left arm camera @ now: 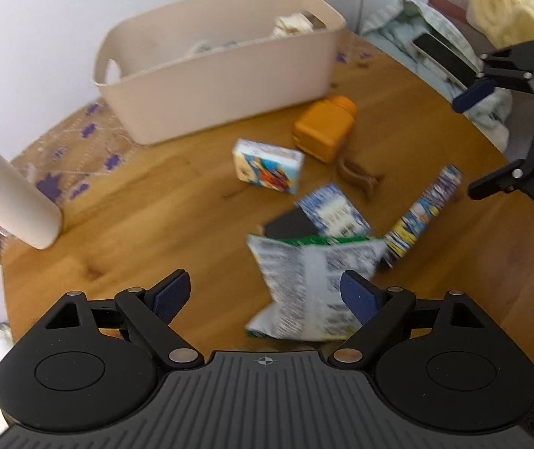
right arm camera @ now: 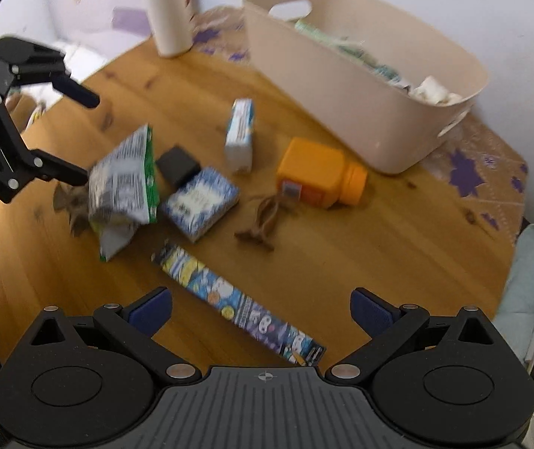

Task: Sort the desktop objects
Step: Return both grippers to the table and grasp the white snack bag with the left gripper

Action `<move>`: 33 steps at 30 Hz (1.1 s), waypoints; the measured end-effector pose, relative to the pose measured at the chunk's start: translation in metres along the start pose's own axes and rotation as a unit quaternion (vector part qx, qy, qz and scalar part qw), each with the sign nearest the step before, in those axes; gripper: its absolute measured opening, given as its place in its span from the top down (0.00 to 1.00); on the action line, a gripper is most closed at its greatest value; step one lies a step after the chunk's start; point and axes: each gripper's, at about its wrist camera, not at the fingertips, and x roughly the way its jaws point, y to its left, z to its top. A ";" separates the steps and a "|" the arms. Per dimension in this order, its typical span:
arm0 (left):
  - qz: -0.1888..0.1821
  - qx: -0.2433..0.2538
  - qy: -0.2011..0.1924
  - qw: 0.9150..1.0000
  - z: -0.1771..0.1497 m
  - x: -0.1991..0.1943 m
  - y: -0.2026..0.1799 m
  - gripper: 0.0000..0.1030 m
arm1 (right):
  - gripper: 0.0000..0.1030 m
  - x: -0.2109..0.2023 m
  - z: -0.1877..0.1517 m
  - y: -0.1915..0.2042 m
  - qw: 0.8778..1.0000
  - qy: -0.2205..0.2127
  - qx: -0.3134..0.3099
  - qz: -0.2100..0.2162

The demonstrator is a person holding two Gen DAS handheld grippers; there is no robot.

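On the round wooden table (left arm camera: 136, 217) lie a crumpled snack bag (left arm camera: 312, 288), a blue-white box (left arm camera: 336, 209), a small black block (left arm camera: 289, 224), a colourful carton (left arm camera: 267, 164), an orange bottle (left arm camera: 325, 127), a brown hair clip (left arm camera: 356, 176) and a long printed pack (left arm camera: 422, 217). My left gripper (left arm camera: 265, 295) is open, low over the table, its right pad beside the snack bag. My right gripper (right arm camera: 261, 310) is open above the long printed pack (right arm camera: 237, 307). The snack bag (right arm camera: 125, 183) also shows in the right wrist view, next to the left gripper (right arm camera: 80, 134).
A beige basket (left arm camera: 222, 63) holding several items stands at the back of the table. A white tumbler (left arm camera: 9, 194) stands at the left edge. A patterned mat (left arm camera: 76, 149) lies under the basket. A phone (left arm camera: 442, 56) and bedding lie beyond the right edge.
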 end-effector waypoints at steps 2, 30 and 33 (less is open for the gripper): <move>-0.004 0.011 0.004 1.000 -0.002 0.003 -0.008 0.14 | 0.00 0.007 -0.003 0.002 1.000 0.004 -0.013 0.004; 0.037 0.011 0.082 0.996 0.007 0.087 -0.028 0.19 | 0.67 0.053 -0.018 0.007 0.998 0.005 -0.061 0.029; 0.031 -0.001 0.079 0.996 0.007 0.087 -0.026 0.27 | 0.79 0.050 -0.021 0.010 0.997 0.004 -0.071 0.034</move>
